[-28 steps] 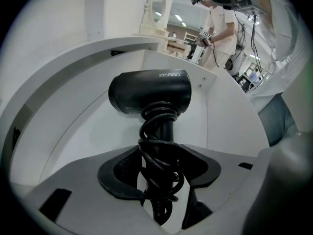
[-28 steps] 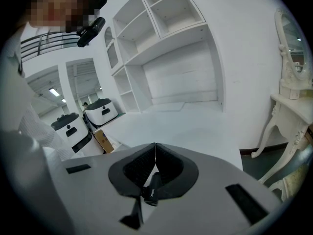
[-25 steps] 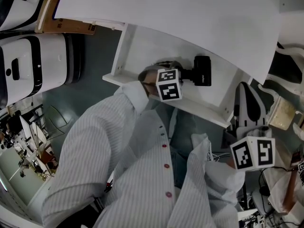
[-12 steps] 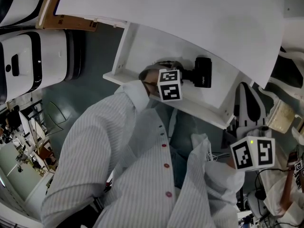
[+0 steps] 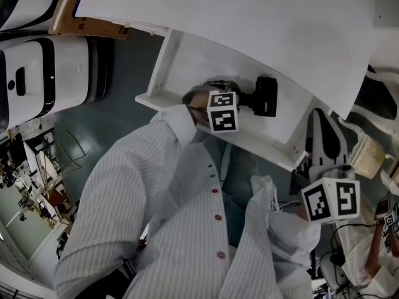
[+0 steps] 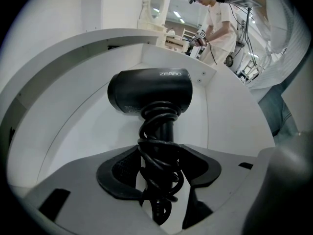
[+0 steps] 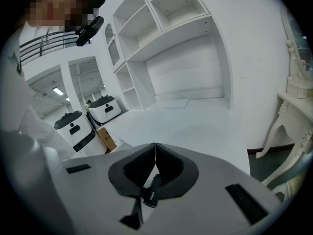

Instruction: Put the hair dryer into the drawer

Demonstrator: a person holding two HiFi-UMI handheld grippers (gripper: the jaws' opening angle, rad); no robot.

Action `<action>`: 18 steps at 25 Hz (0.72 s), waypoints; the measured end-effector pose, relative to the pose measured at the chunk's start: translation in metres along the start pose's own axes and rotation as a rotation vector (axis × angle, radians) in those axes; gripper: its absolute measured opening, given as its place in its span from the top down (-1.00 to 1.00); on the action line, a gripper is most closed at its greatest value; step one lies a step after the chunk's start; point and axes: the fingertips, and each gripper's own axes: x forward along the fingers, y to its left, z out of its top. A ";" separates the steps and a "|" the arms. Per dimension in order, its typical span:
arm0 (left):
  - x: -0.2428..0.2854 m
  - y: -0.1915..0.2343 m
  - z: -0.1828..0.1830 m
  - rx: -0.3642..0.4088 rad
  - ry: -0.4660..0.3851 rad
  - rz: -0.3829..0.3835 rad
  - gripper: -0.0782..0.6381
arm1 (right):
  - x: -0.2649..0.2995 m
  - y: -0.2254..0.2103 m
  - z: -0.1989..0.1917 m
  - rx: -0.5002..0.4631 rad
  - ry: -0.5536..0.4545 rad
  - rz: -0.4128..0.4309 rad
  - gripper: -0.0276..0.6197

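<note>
One hair dryer (image 5: 265,96), one drawer (image 5: 187,58), two claws: that is my count. One black cord (image 6: 159,173) is winding in coils round the dryer's handle (image 6: 165,126). Two white-and-black machines (image 5: 43,73) are standing on the floor left of the drawer, with one cardboard box (image 5: 87,28) lying beside them.

Drawer is standing open, pulled out from under the white worktop (image 5: 249,17). The dryer is sitting inside it, toward the right half, barrel lying crosswise, handle pointing back at me. Bare white floor is showing to the dryer's left, all the way to the left wall. The right wall is lying nearer. I am not able to tell whether the barrel is touching the drawer floor or hanging just over it.

Left claw (image 6: 159,153) is clamping the handle, cord coils and all, both pads pressing its sides. My left arm, in a striped sleeve (image 5: 124,192), is reaching forward and down over the drawer's front edge (image 5: 249,143), marker cube facing up.

Right claw (image 7: 155,151) is sitting closed, pads meeting at the tips, nothing between them. It is hanging back outside the drawer, near its right front corner, elbow bent, and is pointing toward one open shelf unit (image 7: 161,18).
</note>
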 end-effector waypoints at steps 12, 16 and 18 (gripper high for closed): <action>-0.001 -0.004 0.004 0.010 -0.010 -0.012 0.05 | 0.005 0.000 0.005 -0.014 0.005 0.032 0.88; -0.002 -0.004 0.005 0.009 -0.009 -0.008 0.05 | 0.006 -0.001 0.005 -0.019 0.006 0.037 0.88; -0.005 -0.005 0.008 0.008 -0.017 -0.006 0.05 | 0.004 -0.001 0.006 -0.022 0.005 0.041 0.88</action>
